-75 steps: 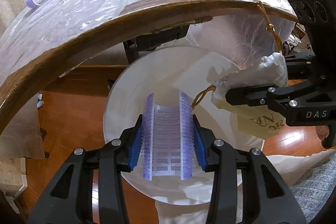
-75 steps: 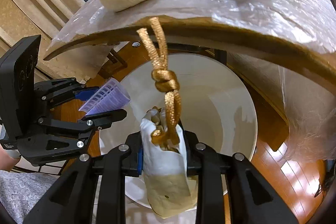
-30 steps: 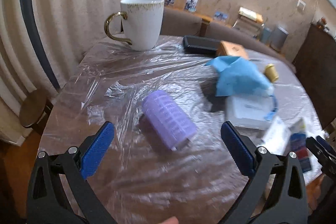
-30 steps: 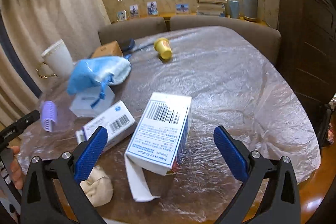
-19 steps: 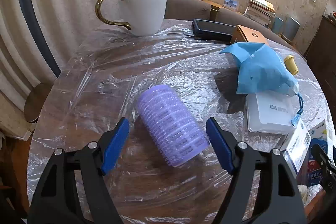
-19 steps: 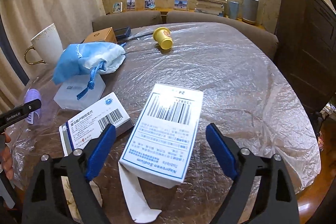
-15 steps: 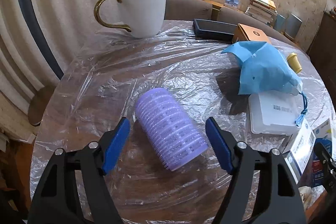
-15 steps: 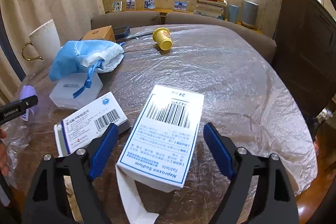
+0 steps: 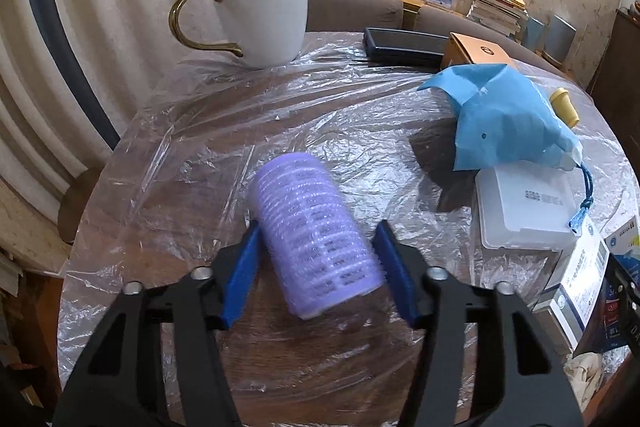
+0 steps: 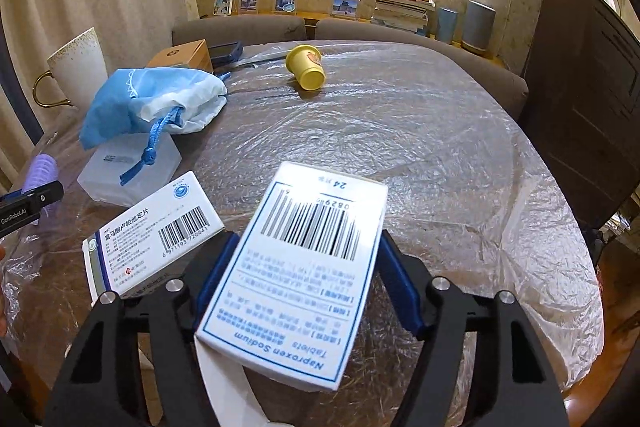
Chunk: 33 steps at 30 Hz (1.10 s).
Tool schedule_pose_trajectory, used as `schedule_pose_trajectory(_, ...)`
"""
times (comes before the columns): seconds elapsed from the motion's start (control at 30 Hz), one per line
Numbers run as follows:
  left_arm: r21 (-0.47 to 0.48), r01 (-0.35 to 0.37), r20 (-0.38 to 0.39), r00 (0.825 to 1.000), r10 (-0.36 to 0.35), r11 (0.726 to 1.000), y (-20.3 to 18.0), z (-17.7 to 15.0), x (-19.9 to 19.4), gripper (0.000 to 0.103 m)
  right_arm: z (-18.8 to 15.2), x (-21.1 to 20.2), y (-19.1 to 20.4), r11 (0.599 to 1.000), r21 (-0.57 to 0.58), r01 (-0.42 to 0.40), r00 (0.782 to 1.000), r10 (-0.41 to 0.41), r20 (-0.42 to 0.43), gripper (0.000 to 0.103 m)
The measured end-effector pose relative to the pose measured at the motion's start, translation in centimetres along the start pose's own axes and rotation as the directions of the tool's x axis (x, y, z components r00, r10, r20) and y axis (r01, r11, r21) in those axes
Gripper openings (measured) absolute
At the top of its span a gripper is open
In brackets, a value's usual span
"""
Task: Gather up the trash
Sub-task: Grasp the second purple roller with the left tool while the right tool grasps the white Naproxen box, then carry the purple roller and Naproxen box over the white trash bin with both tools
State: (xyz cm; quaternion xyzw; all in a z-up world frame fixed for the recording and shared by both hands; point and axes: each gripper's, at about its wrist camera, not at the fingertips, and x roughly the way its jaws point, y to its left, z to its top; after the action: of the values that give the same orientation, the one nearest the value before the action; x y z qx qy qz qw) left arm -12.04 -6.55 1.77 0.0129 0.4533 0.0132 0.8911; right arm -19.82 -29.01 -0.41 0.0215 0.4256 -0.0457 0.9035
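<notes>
A purple hair roller (image 9: pixel 316 231) lies on the plastic-covered table (image 9: pixel 192 163). My left gripper (image 9: pixel 318 233) straddles it with its jaws closing, and both blue pads touch the roller's sides. In the right wrist view a white Naproxen Sodium box (image 10: pixel 304 267) sits between the jaws of my right gripper (image 10: pixel 308 239), which are closing too, with a pad against each long side. The box's end flap hangs open below it. The left gripper's finger (image 10: pixel 30 203) shows at that view's left edge beside the roller (image 10: pixel 42 167).
On the table stand a white mug with a gold handle (image 9: pixel 260 11), a blue drawstring pouch (image 10: pixel 152 99) on a clear plastic case (image 10: pixel 128 171), a second medicine box (image 10: pixel 152 231), a tipped yellow cup (image 10: pixel 306 67), an orange box (image 9: pixel 476 53) and a black case (image 9: pixel 404 43).
Both grippers left the bin below the table and came over the tabletop. Then both sets of jaws narrowed from wide open, the left onto the roller and the right onto the box.
</notes>
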Motion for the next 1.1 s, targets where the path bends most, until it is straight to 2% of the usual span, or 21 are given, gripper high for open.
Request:
schedule_pose_trajectory(0.03, 0.008, -0.007, 0.002, 1.0, 0.007, 1.0, -0.2, 0.0, 0.0, 0.053, 0.1, 0.1, 0.0, 1.0, -0.005, -0.001, 1.0, 0.001, 0.0, 0.065)
schedule_pose_trajectory(0.2, 0.046, -0.03, 0.016, 0.999, 0.029, 0.999, -0.9, 0.0, -0.1, 0.047, 0.3, 0.1, -0.3, 1.0, -0.011, -0.018, 1.0, 0.018, 0.005, 0.049)
schedule_pose_trajectory(0.27, 0.058, -0.04, 0.021, 0.999, 0.038, 0.998, -1.1, -0.1, -0.2, 0.046, 0.4, 0.2, -0.4, 1.0, -0.017, -0.022, 1.0, 0.022, 0.005, 0.046)
schedule_pose_trajectory(0.5, 0.055, -0.026, 0.025, 0.999, 0.025, 0.998, -1.1, -0.2, -0.3, 0.044, 0.3, 0.0, -0.5, 0.999, -0.039, -0.027, 1.0, 0.027, 0.007, 0.046)
schedule_pose_trajectory(0.9, 0.058, 0.0, 0.051, 0.999, -0.003, 0.998, -1.1, -0.5, -1.7, 0.044, 1.5, -1.2, -2.3, 0.992, 0.027, -0.125, 0.992, 0.125, 0.013, 0.046)
schedule_pose_trajectory(1.1, 0.091, -0.021, 0.083, 0.996, 0.013, 0.996, -2.0, -0.7, -3.1, 0.044, 2.2, -2.6, -2.4, 0.988, 0.013, -0.157, 0.987, 0.156, 0.034, 0.046)
